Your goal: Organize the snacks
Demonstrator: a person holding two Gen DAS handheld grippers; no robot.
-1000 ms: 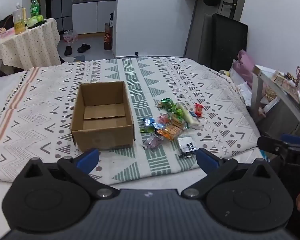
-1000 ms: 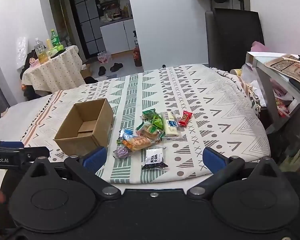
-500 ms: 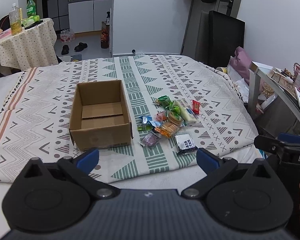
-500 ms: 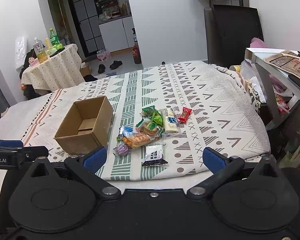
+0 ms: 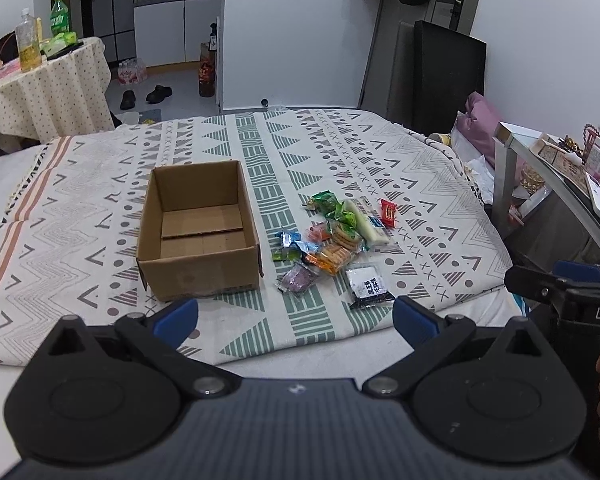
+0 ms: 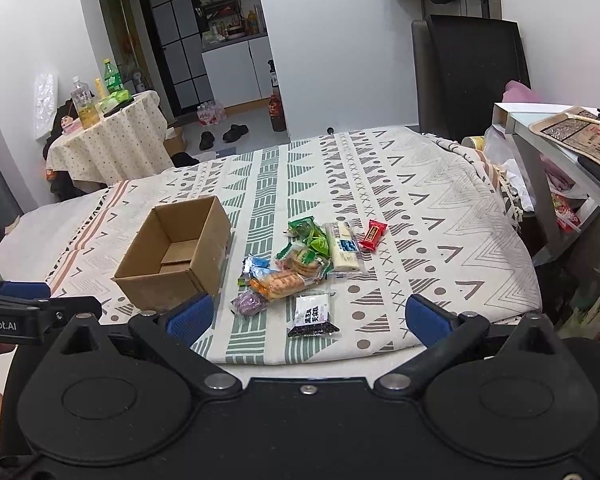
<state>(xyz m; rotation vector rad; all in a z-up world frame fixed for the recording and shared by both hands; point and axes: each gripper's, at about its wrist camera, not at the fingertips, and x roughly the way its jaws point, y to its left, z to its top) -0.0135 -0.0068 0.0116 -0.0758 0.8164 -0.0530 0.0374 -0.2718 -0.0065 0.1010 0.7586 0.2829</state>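
Observation:
An open, empty cardboard box (image 5: 198,232) (image 6: 172,258) stands on the patterned bedspread (image 5: 340,140). To its right lies a heap of wrapped snacks (image 5: 334,236) (image 6: 300,268): green packets, an orange cracker pack (image 6: 278,284), a long white bar (image 6: 342,246), a red packet (image 5: 389,213) (image 6: 373,234), a purple packet (image 5: 297,279) (image 6: 249,303) and a black-and-white packet (image 5: 369,285) (image 6: 314,316). My left gripper (image 5: 294,316) is open and empty, short of the bed's near edge. My right gripper (image 6: 308,314) is open and empty, also short of the edge.
A round table with bottles (image 5: 40,80) stands at the far left. A glass side table with clutter (image 5: 560,176) (image 6: 560,136) and a black chair (image 5: 448,76) stand to the right of the bed. Shoes (image 5: 144,94) lie on the floor beyond.
Both grippers have moved slightly; the view has shifted a little, with the box and snacks sitting somewhat higher in the left view. The snacks and box have not moved.

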